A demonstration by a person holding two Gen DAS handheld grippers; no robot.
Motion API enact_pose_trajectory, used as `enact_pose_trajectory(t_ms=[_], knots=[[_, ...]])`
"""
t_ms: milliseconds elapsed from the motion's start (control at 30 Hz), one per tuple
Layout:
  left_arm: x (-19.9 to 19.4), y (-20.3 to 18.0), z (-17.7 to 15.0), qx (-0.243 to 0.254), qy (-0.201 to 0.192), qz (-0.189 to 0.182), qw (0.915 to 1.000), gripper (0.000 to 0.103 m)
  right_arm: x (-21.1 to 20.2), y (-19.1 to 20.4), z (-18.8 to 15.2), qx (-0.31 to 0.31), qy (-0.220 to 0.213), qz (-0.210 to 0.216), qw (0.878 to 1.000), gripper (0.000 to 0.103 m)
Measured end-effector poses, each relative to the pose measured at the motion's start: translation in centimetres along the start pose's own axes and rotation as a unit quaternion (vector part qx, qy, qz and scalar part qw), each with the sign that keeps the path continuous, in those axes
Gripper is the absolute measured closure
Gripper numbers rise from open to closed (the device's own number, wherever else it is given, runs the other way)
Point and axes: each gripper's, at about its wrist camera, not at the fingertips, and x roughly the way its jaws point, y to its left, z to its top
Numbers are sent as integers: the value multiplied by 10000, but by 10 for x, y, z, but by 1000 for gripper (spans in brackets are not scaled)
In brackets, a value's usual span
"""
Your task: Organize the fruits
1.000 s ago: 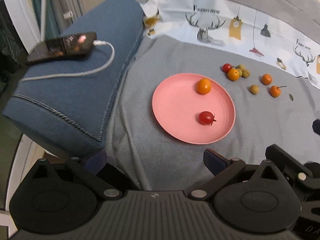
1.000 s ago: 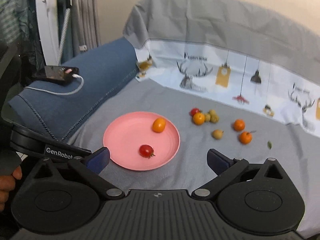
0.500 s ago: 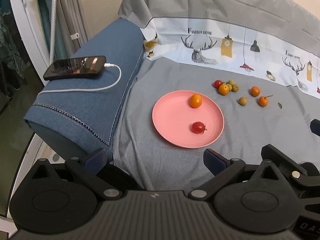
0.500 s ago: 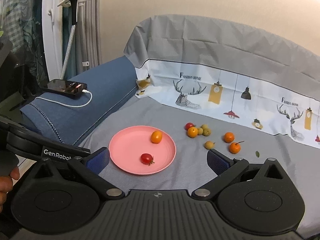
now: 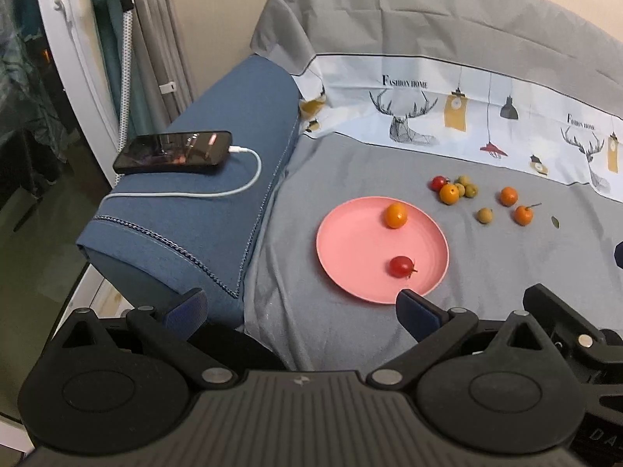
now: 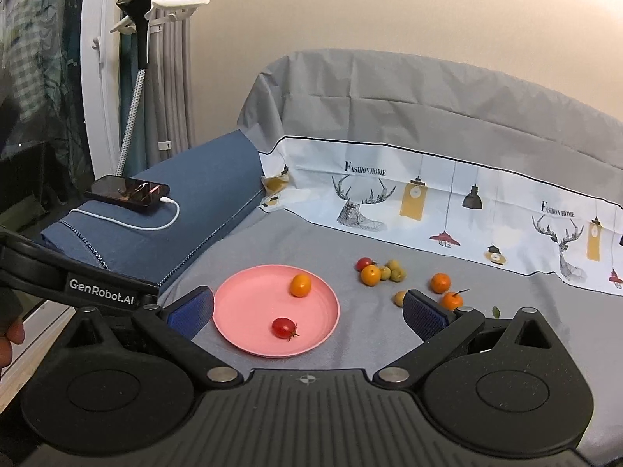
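A pink plate [image 5: 350, 249] [image 6: 249, 311] lies on the grey sofa cover and holds an orange fruit [image 5: 395, 215] [image 6: 300, 285] and a red tomato [image 5: 402, 266] [image 6: 283, 327]. Several loose fruits lie right of it: a cluster with a red tomato [image 6: 364, 263], an orange one [image 6: 370, 275] and green ones [image 6: 397, 273], then a green one [image 5: 484, 215] and two orange ones [image 5: 508, 196] [image 5: 523, 215]. My left gripper [image 5: 300, 309] is open and empty, held back from the plate. My right gripper [image 6: 307, 311] is open and empty, also well short of the plate.
A blue sofa armrest [image 5: 218, 202] stands left of the plate, with a phone [image 5: 175, 151] and white charging cable [image 5: 218, 193] on it. The sofa back with a printed cloth [image 6: 428, 202] rises behind the fruits. A garment steamer [image 6: 136, 58] and curtains stand at far left.
Both grippers have pulled back and up from the plate, so the plate and fruits look smaller and more of the sofa back and wall shows. The fruits have not moved.
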Motion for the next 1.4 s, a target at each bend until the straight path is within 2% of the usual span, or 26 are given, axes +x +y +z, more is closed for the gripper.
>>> enact_pose_trajectory(t_ms=[200,700,1400], knots=[[8,-10,-2,195,46,-42,9998,0,8,-11,-2,220,128,-65,9997,1],[35,-5,6,135,316,15,9994,0,32,-13,-6,184,425,-49,9989,1],[68,-23,18,327,667,58,9972,0,65,-37,-16,535,780,-46,9955,1]])
